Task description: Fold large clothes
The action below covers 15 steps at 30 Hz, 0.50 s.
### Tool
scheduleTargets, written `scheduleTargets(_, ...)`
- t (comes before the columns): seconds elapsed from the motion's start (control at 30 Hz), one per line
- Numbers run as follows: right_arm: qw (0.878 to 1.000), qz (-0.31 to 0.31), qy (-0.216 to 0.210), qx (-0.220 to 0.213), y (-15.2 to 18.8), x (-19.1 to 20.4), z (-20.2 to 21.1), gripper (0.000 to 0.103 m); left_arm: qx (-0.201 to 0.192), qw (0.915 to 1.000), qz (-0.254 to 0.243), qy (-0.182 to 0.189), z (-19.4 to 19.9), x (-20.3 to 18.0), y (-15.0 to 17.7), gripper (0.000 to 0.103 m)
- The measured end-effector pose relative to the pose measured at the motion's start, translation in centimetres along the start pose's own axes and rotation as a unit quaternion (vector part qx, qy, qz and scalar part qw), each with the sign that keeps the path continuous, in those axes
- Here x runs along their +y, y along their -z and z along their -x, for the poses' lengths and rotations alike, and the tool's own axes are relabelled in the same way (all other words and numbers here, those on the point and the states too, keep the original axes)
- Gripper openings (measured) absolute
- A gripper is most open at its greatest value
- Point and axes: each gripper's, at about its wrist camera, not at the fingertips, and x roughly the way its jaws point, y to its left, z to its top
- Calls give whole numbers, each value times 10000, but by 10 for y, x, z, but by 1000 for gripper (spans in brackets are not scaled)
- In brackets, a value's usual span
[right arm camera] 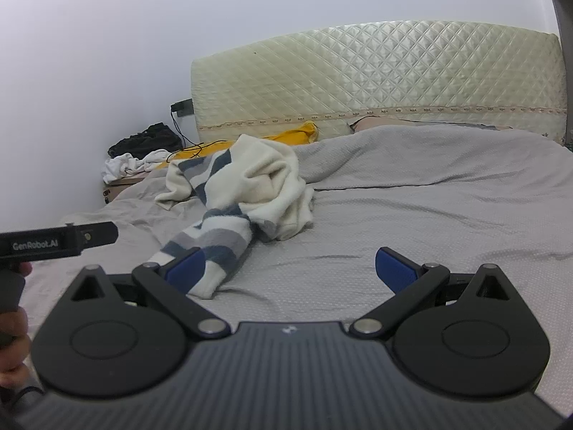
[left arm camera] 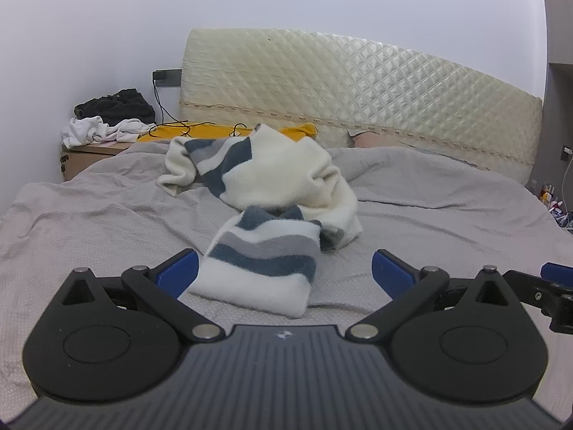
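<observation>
— Writing anywhere?

— "GenRobot.AI", white on the black bar of my left gripper [right arm camera: 57, 242], which shows at the left edge of the right wrist view. On each gripper body there is a small pale logo that I cannot read. Nothing else is legible.

— Any containers?

— One cardboard box [left arm camera: 93, 157] beside the bed, at the wall. Its inside is hidden. On top lie a white cloth [left arm camera: 104, 130] and, behind that, a dark heap [left arm camera: 114, 105].

— Where is the sweater?

— The sweater [left arm camera: 283, 175] lies crumpled on the bed [left arm camera: 447, 215], cream with blue and grey stripes. One striped sleeve [left arm camera: 265, 261] runs toward me and ends flat on the grey cover. A yellow cloth [left arm camera: 200, 130] with a black cable [left arm camera: 172, 125] across it lies behind, below the quilted headboard [left arm camera: 358, 86].

— And your grippers?

— My left gripper [left arm camera: 284, 268] sits low over the cover, spread wide, with the sleeve end between the blue pads [left arm camera: 179, 268], against the left one; it holds nothing. My right gripper [right arm camera: 292, 268] is just as wide and empty, level with the left, its left pad in front of the sleeve's edge. Part of my hand [right arm camera: 12, 329] shows behind the left gripper.
</observation>
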Motion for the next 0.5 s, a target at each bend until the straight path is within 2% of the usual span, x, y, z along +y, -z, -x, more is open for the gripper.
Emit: scheduleTargets(0.5, 10000, 3, 0, 4, 1, -1, 0, 103, 2, 10000, -4, -6, -1, -2, 1, 103)
